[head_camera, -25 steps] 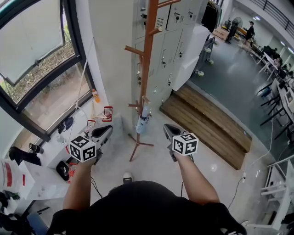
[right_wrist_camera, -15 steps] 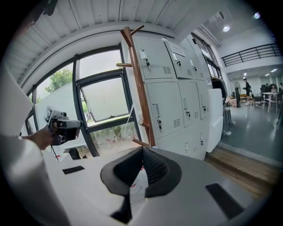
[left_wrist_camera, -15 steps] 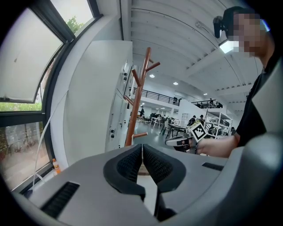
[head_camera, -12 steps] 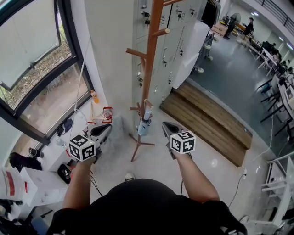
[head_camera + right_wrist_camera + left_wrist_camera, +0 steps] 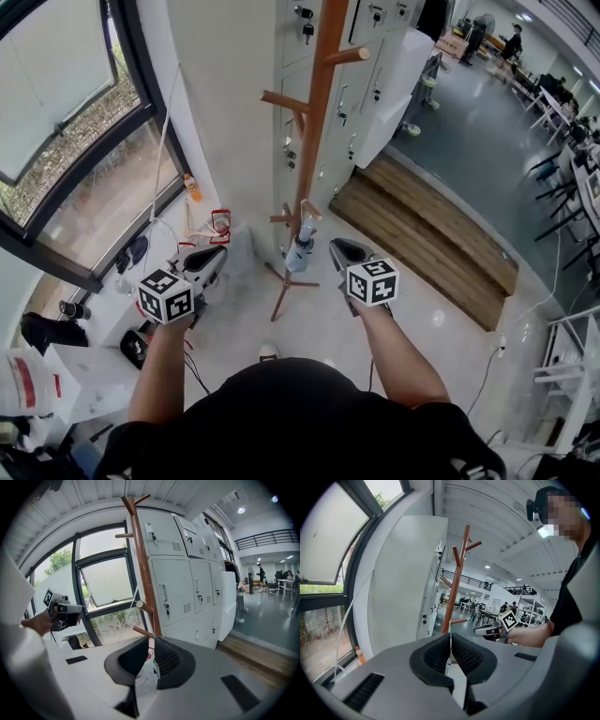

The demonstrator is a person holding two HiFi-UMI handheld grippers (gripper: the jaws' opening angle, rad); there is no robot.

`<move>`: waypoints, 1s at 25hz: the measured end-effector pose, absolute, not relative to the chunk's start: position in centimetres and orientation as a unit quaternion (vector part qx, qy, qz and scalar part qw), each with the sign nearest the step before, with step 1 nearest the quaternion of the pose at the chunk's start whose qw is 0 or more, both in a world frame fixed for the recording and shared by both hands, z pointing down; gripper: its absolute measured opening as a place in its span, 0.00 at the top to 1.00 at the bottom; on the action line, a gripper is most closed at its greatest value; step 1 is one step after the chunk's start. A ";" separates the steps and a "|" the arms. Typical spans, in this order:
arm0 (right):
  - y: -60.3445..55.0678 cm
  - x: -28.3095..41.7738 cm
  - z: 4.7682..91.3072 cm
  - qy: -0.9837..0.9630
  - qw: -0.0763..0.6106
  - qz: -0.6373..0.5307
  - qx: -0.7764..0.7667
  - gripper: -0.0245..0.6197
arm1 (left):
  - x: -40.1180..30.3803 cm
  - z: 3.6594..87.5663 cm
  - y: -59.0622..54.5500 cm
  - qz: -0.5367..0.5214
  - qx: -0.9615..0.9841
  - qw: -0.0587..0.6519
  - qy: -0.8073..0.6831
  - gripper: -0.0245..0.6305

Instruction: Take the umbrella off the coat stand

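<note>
Both grippers sit a touch nearer the coat stand [image 5: 314, 112] than a second ago, the view has crept in with them. Left gripper [image 5: 217, 255] has its pads pressed together at the tips, nothing in it. Right gripper [image 5: 337, 249] shows a narrow gap between its pads, nothing pinched. Folded umbrella [image 5: 298, 248], pale blue and white, hangs by its loop from a low peg on the stand, close against the pole and above the stand's feet; it lies between the two grippers, nearer the right one, touched by neither. Floor [image 5: 319, 319] is pale and glossy; further back it turns dark grey [image 5: 478, 141] in an open hall with desks and people. Grey lockers [image 5: 375, 56] stand right behind the stand, a low wooden platform [image 5: 422, 234] runs along their base. Big dark-framed window [image 5: 84, 141] on the left; under it clutter: an orange bottle [image 5: 192, 187], red-framed bits, cables. White column between window and lockers, just behind the pole. Toe of a shoe [image 5: 267, 352] pokes out near the stand's feet
</note>
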State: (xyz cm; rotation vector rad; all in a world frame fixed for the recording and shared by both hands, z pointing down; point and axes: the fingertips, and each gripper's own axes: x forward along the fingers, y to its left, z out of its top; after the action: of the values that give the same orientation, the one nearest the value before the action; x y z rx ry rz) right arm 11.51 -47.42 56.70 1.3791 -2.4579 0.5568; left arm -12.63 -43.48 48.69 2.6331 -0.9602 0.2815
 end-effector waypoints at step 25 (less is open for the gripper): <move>-55.9 6.4 62.4 -0.845 0.154 0.213 0.465 0.81 | -15.5 55.2 -49.3 0.120 0.912 0.211 -0.330 0.92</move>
State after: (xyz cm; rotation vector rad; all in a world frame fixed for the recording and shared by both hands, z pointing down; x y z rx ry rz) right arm 6.39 -55.94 62.35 1.3324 -2.4226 0.6110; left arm -15.51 -49.34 55.19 2.5349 -0.9181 0.3347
